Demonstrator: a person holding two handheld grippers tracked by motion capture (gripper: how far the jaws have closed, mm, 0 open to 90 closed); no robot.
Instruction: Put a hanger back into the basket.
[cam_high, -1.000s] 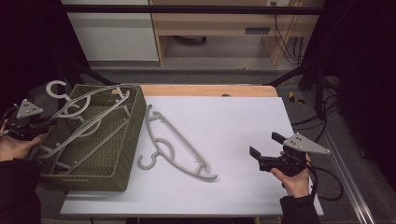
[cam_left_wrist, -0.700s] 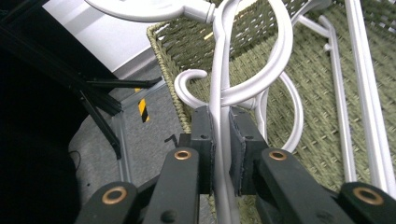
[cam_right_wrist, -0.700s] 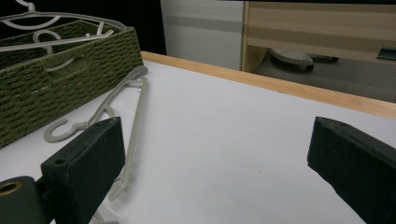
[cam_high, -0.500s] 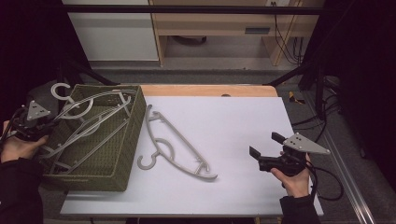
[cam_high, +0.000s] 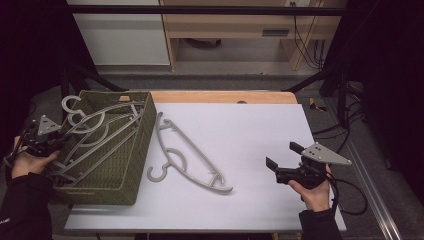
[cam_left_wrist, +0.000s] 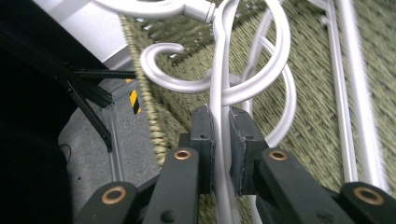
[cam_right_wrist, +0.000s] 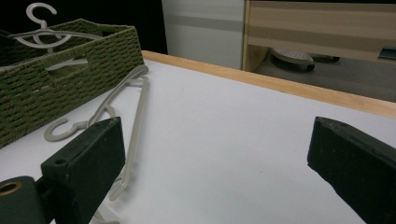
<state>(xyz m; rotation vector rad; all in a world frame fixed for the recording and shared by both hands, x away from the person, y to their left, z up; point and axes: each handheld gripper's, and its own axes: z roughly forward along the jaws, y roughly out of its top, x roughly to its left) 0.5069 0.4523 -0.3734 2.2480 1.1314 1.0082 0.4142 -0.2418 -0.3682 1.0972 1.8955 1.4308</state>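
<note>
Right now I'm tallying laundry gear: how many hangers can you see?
3, though more may lie hidden beneath: two hangers in the basket, one of them clamped by the left gripper, the other beside it; a third hanger flat on the table.

- We see a pale grey plastic clothes hanger (cam_high: 95, 131) clamped between the black jaws of the left gripper (cam_left_wrist: 219, 140), lying tilted across the olive-green woven basket (cam_high: 131, 165), its hook (cam_high: 70, 104) poking over the far left rim.
- We see a second pale grey plastic hanger beneath it inside that basket.
- We see a third grey hanger (cam_high: 187, 160) flat on the white tabletop, just beside the basket.
</note>
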